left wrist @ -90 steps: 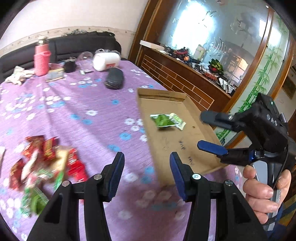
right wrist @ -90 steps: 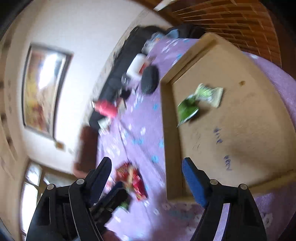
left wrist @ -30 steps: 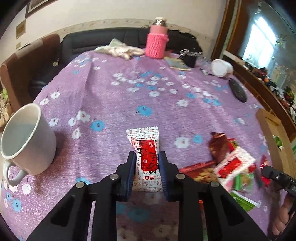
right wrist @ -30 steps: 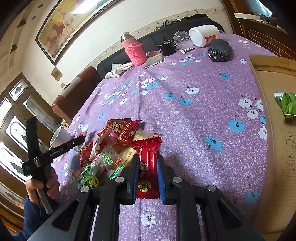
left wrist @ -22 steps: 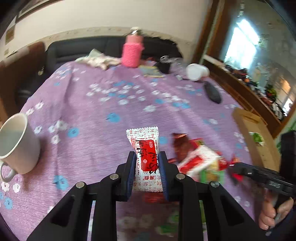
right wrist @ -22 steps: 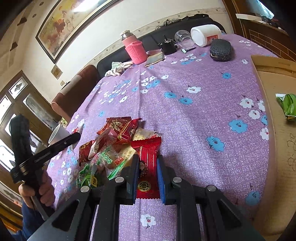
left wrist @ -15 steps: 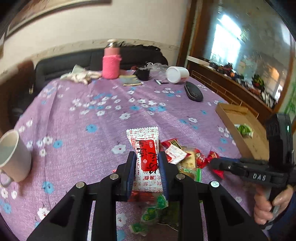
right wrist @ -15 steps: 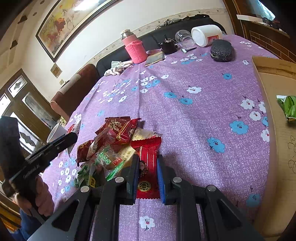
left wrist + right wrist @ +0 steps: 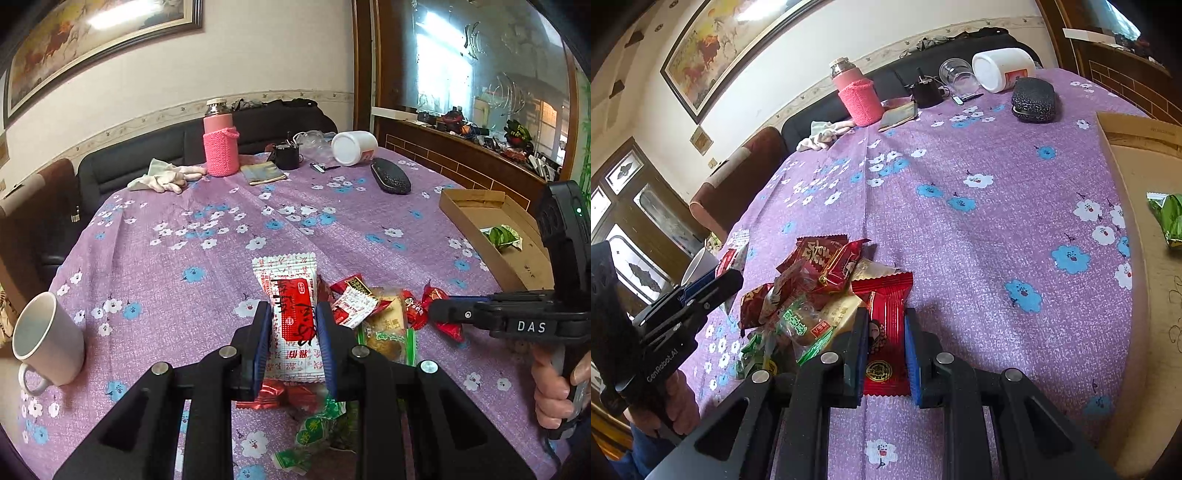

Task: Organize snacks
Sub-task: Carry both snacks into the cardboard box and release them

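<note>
White snack packet with a red label (image 9: 291, 314) is clamped between the blue pads of the left claw (image 9: 293, 341), held up above the snack pile. Flat red foil snack packet (image 9: 886, 332) is pinched by the right claw (image 9: 886, 354), lying on the tabletop at the pile's right edge. Loose pile of red, green and yellow wrapped snacks (image 9: 805, 295) sits mid-tabletop, just left of the red packet. Shallow brown cardboard tray (image 9: 491, 236) off to the right holds one green snack packet (image 9: 502, 236). Tabletop has a purple cloth with white and blue flowers (image 9: 960, 177). White ceramic mug (image 9: 48, 339) near the left edge. Far end: pink bottle in a knitted sleeve (image 9: 220, 144), white tipped-over jar (image 9: 352, 147), black oval case (image 9: 390, 181), pale crumpled cloth (image 9: 162, 179). Black sofa (image 9: 147, 158) behind, framed painting (image 9: 96, 40) on the wall. Both claws angle downward; a hand (image 9: 557, 391) grips the right claw's handle.
</note>
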`<state>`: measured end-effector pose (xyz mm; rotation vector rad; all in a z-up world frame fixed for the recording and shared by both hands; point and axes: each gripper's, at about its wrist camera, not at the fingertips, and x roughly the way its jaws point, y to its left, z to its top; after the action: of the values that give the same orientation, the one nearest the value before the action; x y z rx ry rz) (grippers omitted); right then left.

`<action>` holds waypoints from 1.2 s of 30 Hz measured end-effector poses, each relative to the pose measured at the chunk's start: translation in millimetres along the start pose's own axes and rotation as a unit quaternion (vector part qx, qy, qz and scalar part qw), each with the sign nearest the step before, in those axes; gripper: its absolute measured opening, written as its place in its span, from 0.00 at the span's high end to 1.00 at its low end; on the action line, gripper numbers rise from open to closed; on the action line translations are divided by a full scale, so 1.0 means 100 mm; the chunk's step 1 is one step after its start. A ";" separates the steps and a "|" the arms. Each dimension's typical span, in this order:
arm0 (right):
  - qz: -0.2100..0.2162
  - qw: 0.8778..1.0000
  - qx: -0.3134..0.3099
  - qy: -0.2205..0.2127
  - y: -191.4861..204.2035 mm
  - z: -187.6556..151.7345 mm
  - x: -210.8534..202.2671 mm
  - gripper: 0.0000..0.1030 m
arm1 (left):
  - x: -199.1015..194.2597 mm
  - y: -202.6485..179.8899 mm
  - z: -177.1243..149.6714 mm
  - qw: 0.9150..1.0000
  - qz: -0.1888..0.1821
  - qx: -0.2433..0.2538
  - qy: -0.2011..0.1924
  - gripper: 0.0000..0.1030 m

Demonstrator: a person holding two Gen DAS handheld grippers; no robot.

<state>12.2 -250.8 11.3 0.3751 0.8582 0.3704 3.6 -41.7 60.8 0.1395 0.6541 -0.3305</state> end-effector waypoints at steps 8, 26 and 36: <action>-0.004 0.999 0.021 -0.024 -0.10 0.04 -0.11 0.81 | 0.00 0.06 0.00 1.000 -0.023 -0.018 0.003 0.77; -0.011 0.993 0.067 -0.099 -0.30 0.08 -0.61 0.81 | -0.14 -0.38 0.18 0.992 -0.112 -0.045 0.024 0.77; -0.071 0.966 0.170 -0.182 -1.15 -0.17 -1.56 0.81 | -0.04 -1.69 0.47 0.976 -0.215 -0.005 0.031 0.76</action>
<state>-75.4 -420.2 50.8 0.6729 0.5809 0.0133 -30.3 -209.7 95.8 -0.0040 0.7464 -0.7412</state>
